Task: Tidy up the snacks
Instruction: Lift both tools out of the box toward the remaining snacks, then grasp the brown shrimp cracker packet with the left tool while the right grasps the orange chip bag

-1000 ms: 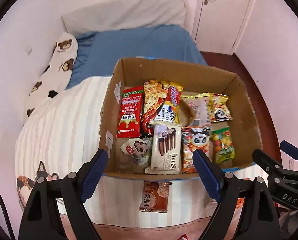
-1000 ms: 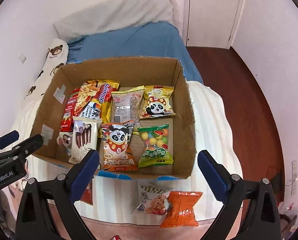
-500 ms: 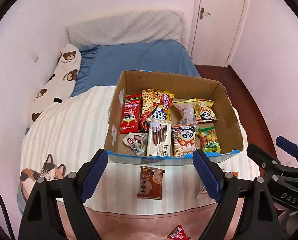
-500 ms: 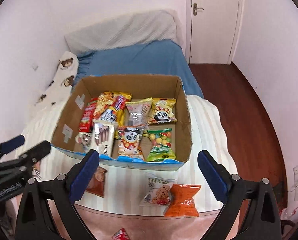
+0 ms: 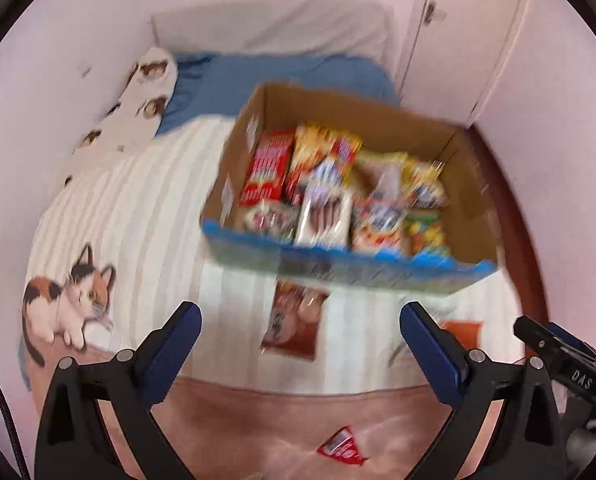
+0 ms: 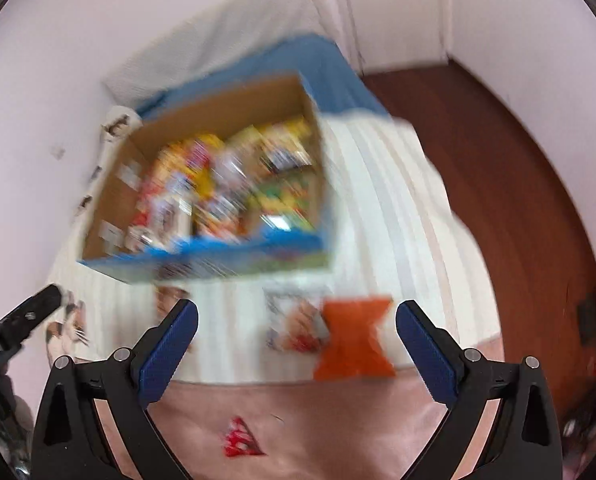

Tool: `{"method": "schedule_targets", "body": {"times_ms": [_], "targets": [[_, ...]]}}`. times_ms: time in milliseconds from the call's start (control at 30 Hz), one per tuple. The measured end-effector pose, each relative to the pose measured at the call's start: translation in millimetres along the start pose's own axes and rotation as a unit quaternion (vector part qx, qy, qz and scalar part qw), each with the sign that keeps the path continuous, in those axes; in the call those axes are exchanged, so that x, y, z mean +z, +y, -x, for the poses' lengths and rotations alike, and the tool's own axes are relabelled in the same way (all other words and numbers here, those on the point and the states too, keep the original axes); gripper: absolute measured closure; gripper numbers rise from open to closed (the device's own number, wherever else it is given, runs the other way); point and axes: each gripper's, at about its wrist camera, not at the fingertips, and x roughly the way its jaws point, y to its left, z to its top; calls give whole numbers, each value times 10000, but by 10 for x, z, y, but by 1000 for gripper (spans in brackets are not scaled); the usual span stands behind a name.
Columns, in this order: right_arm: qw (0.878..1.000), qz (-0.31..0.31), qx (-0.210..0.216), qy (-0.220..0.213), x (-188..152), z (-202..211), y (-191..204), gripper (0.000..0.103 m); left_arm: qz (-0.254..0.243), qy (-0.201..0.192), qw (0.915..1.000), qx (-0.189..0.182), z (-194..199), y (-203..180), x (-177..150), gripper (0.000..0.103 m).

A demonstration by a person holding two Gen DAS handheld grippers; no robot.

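Observation:
A cardboard box (image 5: 469, 184) with a blue front edge sits on the bed, filled with several snack packets; it also shows blurred in the right wrist view (image 6: 110, 200). Loose on the striped blanket in front of it lie a brown packet (image 5: 294, 320), a white packet (image 6: 294, 324) and an orange packet (image 6: 355, 336). A small red packet (image 5: 341, 450) lies nearer, on the pink cover, also seen in the right wrist view (image 6: 240, 438). My left gripper (image 5: 299, 328) is open and empty above the brown packet. My right gripper (image 6: 297, 326) is open and empty above the white packet.
The bed has a striped blanket with a cat print (image 5: 66, 300), a blue sheet (image 5: 266, 76) and a bear-print pillow (image 5: 138, 104) along the left wall. Wooden floor (image 6: 497, 152) and a door lie to the right.
Both grippers have pulled back from the box and swung sideways; the box looks smaller, more of the blanket's near edge and the red packet shows, and both views are motion-blurred. Jaws stay open.

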Motion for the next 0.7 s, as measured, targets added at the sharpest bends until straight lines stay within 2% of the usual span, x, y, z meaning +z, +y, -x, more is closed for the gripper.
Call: {"method": "schedule_targets", "body": {"times_ms": [200,367,567,700], "targets": [[9950,-474,-34,884,-197,-842,-587,2,113,847,9946,589,-693,52,-224,1],[9912,-434,-55,1250,-269,-1284,-718,2,57,1314,9878,832,-1195,32,-252,1],[9897,-191,-356,1373,-300,-1546,-670,2,-185,1874,9795,710,-1733,-33,-236,1],[9865,-243,-505,1540,-299,-1730,-674,1,-287,1734,9828,571,-1806,-46,-193,1]]}}
